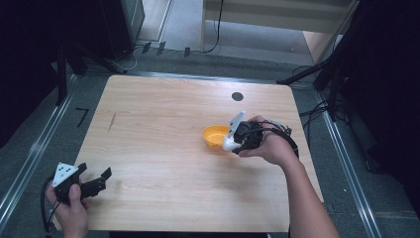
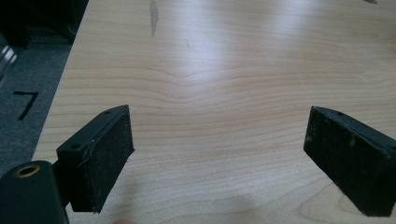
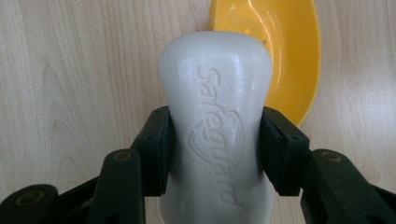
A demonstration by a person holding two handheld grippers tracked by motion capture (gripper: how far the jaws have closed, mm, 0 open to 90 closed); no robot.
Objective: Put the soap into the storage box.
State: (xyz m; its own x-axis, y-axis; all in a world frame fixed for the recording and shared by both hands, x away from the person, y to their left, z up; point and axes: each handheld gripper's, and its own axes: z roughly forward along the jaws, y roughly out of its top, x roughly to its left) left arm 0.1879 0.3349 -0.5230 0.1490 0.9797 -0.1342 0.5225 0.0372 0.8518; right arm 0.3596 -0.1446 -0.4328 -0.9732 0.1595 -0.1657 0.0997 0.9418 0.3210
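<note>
Right gripper (image 3: 215, 154) clamps a white Safeguard soap bar (image 3: 215, 126) just right of the yellow bowl (image 1: 215, 135); left gripper (image 2: 217, 158), jaws spread, rests at the wooden table's (image 1: 163, 119) near-left corner.

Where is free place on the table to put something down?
Bare wood spans between the left gripper and the yellow bowl, and along the far edge near the black dot. It is crowded where the right gripper holds the soap bar beside the bowl.

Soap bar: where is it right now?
The soap bar is clamped in the right gripper, right of table centre, beside the yellow dish.
</note>
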